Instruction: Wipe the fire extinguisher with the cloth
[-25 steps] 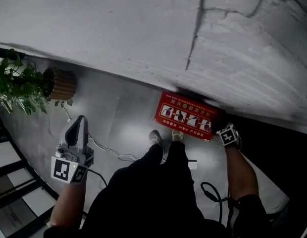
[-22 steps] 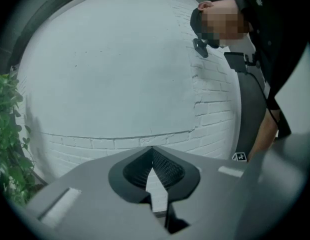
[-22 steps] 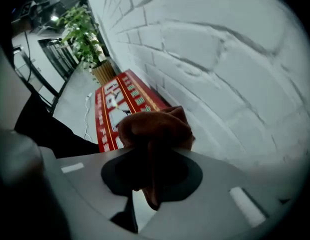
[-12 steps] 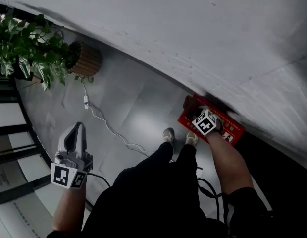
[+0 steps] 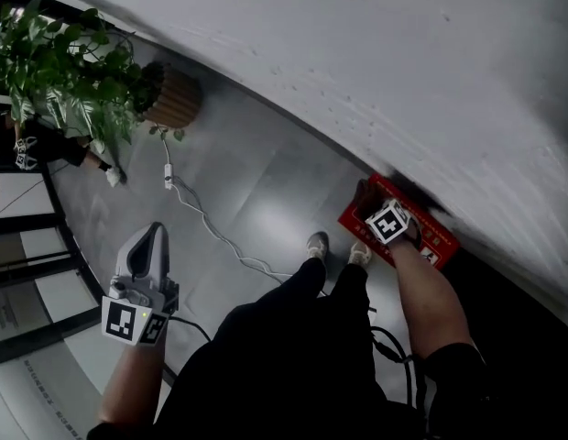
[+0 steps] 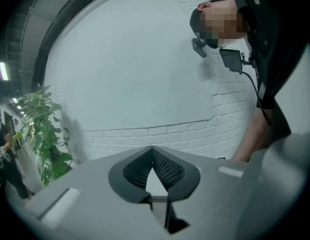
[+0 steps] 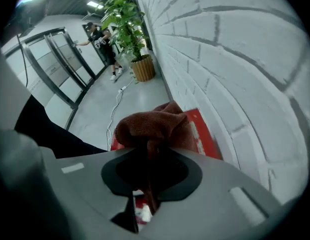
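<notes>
Grey floor (image 5: 256, 200) meets white brick wall (image 5: 403, 81); the red fire extinguisher box (image 5: 439, 239) sits right of centre. Right gripper (image 7: 147, 154), clamped on the cloth (image 7: 152, 126), is poised over it, so pressing down and rubbing likely comes next. Left gripper (image 6: 152, 151) is closed and empty.

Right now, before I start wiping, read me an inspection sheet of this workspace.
Surface: grey polished floor.
Job's things: brown cloth bunched in the right tool; red box at the wall's foot; no extinguisher itself seen.
Clutter: nothing seen.
Tools: left tool shut and empty, held away from the wall; right tool shut on the cloth at the red box, contact unclear.
Cables: white cable trails over the floor from near the plant toward the feet; black cable loops by the right arm.
Surroundings: white brick wall, potted plant, glass doors, another person beside the plant.
</notes>
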### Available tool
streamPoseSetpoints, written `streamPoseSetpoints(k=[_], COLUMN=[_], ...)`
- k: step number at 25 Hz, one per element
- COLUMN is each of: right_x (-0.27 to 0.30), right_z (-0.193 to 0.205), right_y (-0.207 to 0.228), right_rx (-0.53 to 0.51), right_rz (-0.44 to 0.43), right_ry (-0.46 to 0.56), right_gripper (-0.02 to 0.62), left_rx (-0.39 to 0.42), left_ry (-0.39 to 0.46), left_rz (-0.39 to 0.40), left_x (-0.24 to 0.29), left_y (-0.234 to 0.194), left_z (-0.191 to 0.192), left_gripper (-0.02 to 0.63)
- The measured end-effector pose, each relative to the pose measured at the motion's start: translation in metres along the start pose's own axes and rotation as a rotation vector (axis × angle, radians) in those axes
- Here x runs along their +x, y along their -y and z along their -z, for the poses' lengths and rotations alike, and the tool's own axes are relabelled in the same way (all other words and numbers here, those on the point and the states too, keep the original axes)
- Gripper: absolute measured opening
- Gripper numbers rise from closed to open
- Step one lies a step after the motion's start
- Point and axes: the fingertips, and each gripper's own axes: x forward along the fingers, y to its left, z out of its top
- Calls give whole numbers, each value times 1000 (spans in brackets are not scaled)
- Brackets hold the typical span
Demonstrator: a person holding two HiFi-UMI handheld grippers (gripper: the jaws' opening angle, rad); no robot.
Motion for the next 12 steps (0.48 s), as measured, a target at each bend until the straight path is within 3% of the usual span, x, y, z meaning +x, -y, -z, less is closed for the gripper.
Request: streamPoseSetpoints(k=[12], right_x=[-98], right_z=[211], right_y=[25], right_rx=[361], right_rz=[140], right_ry=[-45], right_gripper=[64], left_rx=[20], left_ry=[104], left_rz=[343], left_x=[97], left_y=[101], left_z=[-42], left_gripper=[0])
